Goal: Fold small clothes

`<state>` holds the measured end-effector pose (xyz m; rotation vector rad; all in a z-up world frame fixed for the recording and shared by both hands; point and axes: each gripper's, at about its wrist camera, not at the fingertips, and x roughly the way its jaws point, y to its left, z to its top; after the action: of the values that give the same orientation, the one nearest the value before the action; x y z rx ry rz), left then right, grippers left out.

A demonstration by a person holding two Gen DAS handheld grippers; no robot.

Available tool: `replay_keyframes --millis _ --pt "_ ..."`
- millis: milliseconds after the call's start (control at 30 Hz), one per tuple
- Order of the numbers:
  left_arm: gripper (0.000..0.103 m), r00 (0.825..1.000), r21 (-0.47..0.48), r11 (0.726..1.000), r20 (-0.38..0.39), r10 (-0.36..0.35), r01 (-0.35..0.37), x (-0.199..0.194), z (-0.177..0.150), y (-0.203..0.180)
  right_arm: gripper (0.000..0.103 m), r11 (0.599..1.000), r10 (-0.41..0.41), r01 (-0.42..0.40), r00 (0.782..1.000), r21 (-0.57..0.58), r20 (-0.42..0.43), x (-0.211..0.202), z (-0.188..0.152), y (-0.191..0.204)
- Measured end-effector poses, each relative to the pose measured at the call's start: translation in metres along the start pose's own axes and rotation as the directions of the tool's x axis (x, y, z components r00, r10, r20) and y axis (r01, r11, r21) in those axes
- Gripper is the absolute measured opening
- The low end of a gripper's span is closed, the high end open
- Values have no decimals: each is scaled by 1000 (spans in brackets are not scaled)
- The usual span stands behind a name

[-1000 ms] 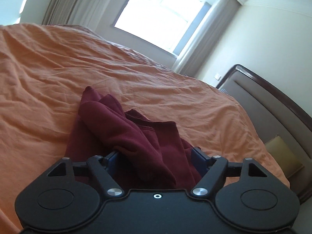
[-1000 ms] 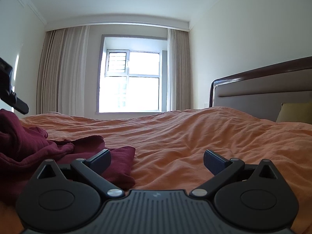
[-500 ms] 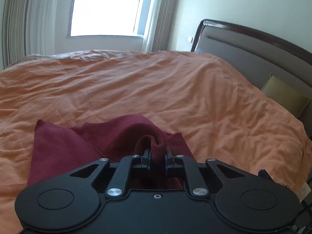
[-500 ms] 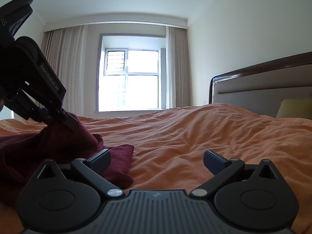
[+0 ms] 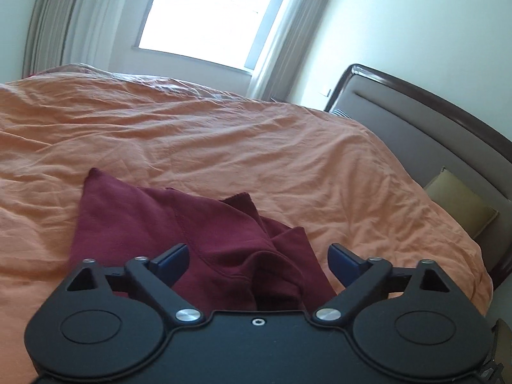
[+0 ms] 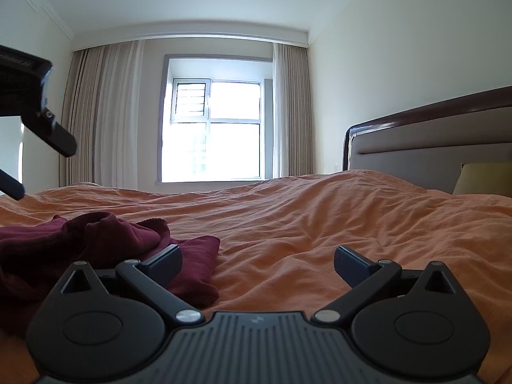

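Note:
A dark red garment [image 5: 179, 233] lies crumpled on the orange bedcover [image 5: 256, 147]. My left gripper [image 5: 258, 264] is open above its near edge, with the cloth lying between and below the fingers, not held. My right gripper [image 6: 257, 265] is open and empty low over the bedcover [image 6: 320, 224], with its left finger beside the garment's right corner [image 6: 195, 262]. The left gripper's body [image 6: 28, 96] shows raised at the far left of the right wrist view.
A padded headboard [image 5: 432, 140] with a dark wooden frame runs along the right. A yellow-green pillow [image 5: 460, 204] leans against it. A bright window [image 6: 214, 131] with curtains is at the far wall beyond the bed.
My left gripper was shut on a fold of the garment half a second ago; now it is open, lifted, and the cloth lies on the bed. The right gripper has not moved.

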<state>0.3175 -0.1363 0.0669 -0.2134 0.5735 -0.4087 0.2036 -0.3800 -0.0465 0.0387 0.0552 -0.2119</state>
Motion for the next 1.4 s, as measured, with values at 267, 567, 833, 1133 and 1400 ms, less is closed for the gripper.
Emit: replay_keyframes --millis 267,567,833,1133,1400 --pt "102 956 -24 956 1 292 -292 -40 -16 46 103 997 -7 14 996 -75 93 -17 1 20" --pt "102 949 -149 937 -34 313 -315 -63 -49 109 103 969 245 -245 969 -15 -29 -45 20 44" --pt "102 977 -247 949 32 209 -195 -64 -70 132 103 869 485 -452 857 202 -172 -53 29 48" --pt "102 971 -226 956 104 216 -188 -74 -91 130 103 759 563 -374 787 533 -251 11 25 53" --pt "102 965 -184 959 113 238 -215 -68 -96 123 103 794 479 -298 843 530 -245 25 29 74"
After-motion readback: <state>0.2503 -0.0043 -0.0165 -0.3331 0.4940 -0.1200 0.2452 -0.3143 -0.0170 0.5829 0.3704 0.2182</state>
